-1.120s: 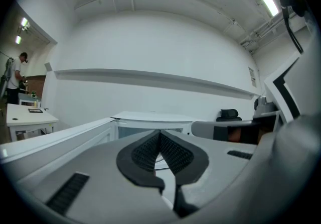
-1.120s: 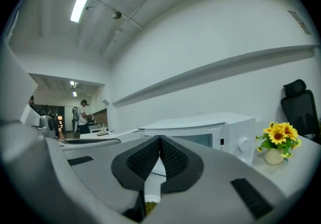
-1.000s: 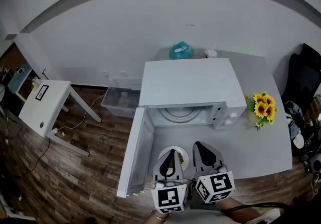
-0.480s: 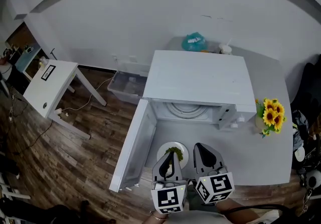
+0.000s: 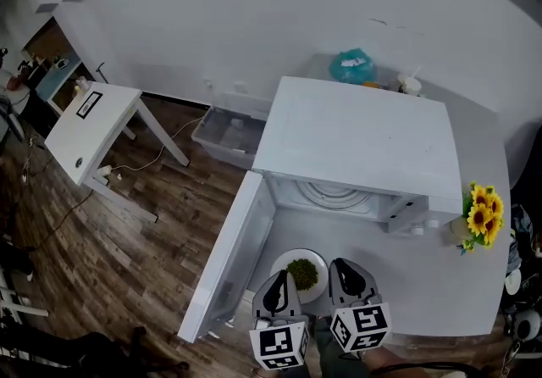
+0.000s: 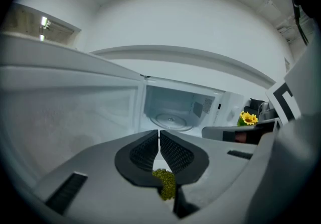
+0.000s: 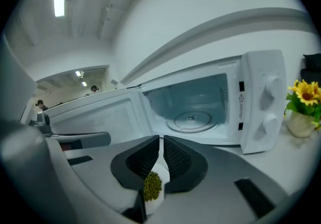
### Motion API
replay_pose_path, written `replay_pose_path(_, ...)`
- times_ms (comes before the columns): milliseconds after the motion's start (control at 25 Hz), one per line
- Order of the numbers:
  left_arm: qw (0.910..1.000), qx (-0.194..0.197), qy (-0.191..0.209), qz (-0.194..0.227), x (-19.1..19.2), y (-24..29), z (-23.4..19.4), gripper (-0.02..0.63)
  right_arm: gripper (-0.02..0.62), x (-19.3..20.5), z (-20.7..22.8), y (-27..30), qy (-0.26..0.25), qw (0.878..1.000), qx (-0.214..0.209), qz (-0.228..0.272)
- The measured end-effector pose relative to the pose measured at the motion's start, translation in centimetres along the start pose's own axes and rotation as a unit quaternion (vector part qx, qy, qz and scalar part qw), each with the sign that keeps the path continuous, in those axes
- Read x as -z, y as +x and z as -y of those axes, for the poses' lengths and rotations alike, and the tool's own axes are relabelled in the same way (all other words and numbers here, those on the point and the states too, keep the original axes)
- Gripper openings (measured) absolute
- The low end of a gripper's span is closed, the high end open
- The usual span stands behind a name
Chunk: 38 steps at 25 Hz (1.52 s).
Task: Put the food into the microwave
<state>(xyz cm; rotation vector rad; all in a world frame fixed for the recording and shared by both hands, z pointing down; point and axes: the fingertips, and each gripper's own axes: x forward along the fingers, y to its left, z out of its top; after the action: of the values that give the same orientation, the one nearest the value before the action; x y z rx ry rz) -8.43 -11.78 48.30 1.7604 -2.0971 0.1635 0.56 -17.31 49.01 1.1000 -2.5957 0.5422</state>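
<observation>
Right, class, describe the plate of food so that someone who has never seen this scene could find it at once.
Find the white microwave on the grey table, its door swung open. Just in front of the open cavity is a round white plate. It is the only dish there, with a small heap of green food in its middle.

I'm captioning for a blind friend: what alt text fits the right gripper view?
The right gripper holds its dark jaws shut on the rim of a round white plate of green food, facing a white microwave oven whose door stands open; yellow sunflowers stand beside it.
</observation>
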Motion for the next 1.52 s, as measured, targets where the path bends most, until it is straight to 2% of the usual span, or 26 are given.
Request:
replay_pose_path(240,0.9981,-0.017,-0.038,-0.046,5.2,2.0,-2.0,0.074,0.019,4.3,0.6,2.9,0.007,0.999,-0.002,-0.042)
replay_pose_path(440,0.9947,-0.040,-0.059,-0.075,8.4,2.9,-3.7,0.080,0.025,7.2,1.3,4.0,0.022,0.997,0.006,-0.069)
replay_pose_path(560,0.9925,-0.052,-0.070,-0.086,9.7,3.1,-4.4,0.080,0.057,8.5,1.6,4.2,0.029,0.996,0.009,-0.085)
replay_pose_path(1040,0.9806,-0.078,-0.111,-0.142,13.2,2.9,-6.4,0.080,0.057,11.7,2.2,4.5,0.035,0.988,0.029,-0.147)
replay_pose_path(1240,0.9776,-0.078,-0.127,-0.148,13.5,3.1,-6.9,0.080,0.055,12.0,2.7,4.7,0.033,0.985,0.048,-0.162)
replay_pose_path(1520,0.9748,-0.072,-0.149,-0.149,13.7,3.2,-6.9,0.080,0.052,12.3,2.7,5.0,0.052,0.983,0.046,-0.172)
